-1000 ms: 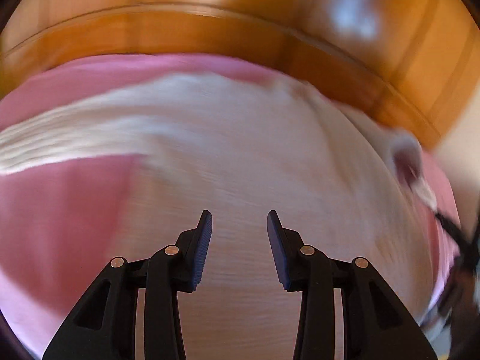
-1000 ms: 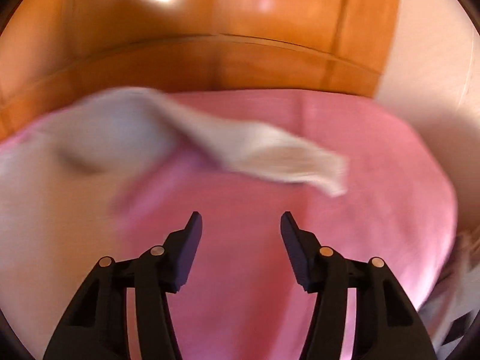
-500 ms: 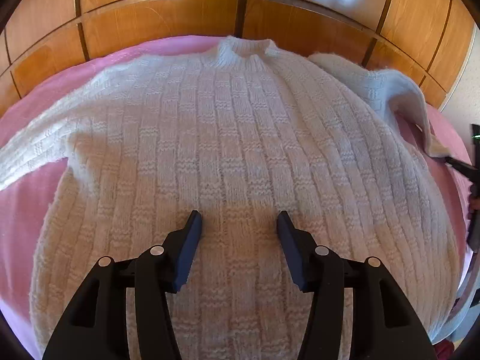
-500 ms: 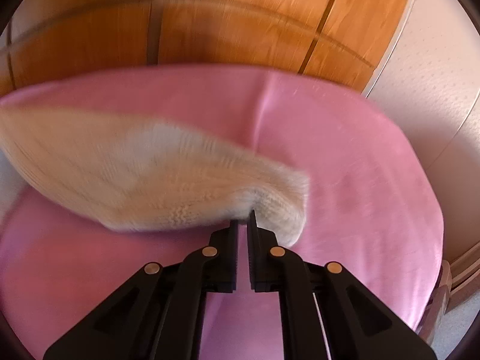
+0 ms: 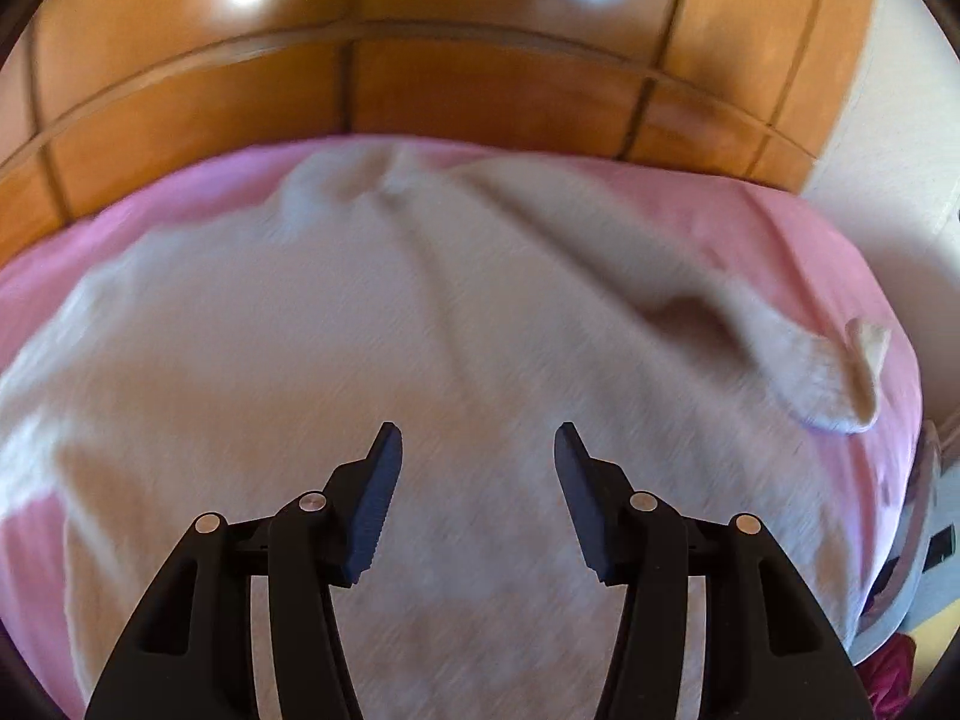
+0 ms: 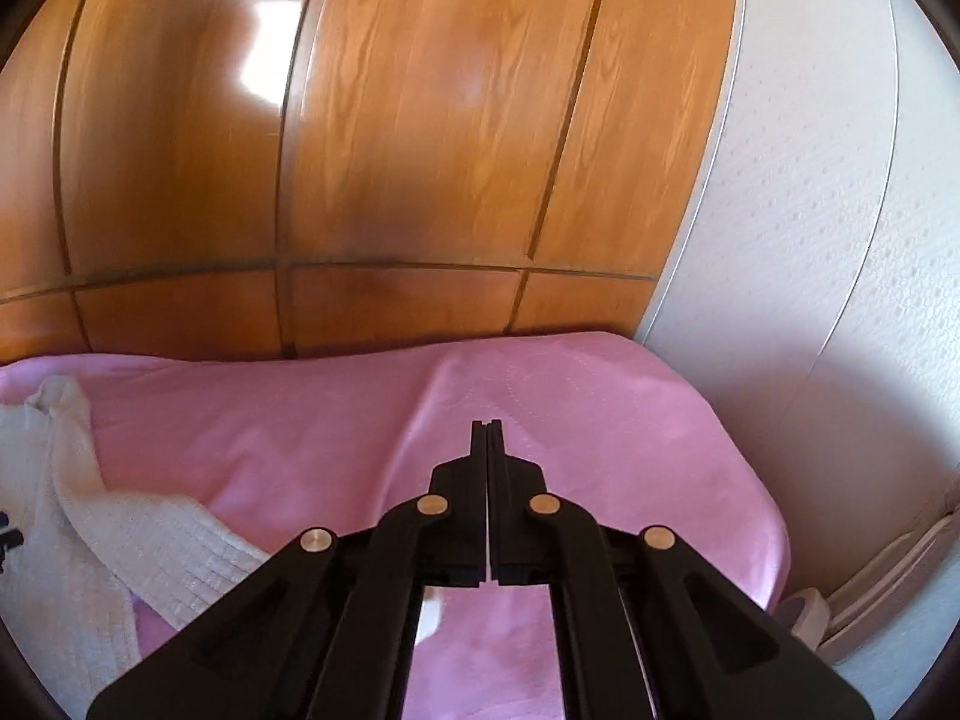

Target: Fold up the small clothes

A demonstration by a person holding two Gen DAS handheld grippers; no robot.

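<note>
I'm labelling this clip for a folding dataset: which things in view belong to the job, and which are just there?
Part of the job:
- cream knit sweater, spread on the bed
- its sleeve
- left gripper, open above the sweater
- right gripper, shut, nothing visibly in it

Just there:
- pink bedspread
- wooden wardrobe panels
- white wall

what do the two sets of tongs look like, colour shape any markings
Both the left tongs and the right tongs are matte black plastic with open cut-out arms and round silver rivets at the joints. The left fingers carry dark blue ridged pads. No cables, labels or sleeves show.
</note>
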